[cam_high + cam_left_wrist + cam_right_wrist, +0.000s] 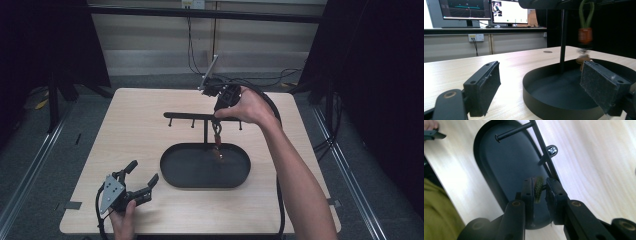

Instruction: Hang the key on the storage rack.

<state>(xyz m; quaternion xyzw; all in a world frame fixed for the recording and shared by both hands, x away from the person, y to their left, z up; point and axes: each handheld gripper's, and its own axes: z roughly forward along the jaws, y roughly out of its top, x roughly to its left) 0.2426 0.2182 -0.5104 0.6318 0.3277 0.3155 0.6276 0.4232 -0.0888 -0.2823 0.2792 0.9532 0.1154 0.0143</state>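
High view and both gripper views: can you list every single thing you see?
table: one, light wood, under everything
tray: one, black, oval, mid-table
rack: one, black, pegged bar on a post rising from the tray
loop: one, green, hanging off the rack, orange piece below it
monitors: two, lit, on a far desk
wall socket: one, white, below the monitors
left gripper: black, open, table's near left, in the left hand
right gripper: black, jaws either side of the loop, in the right hand
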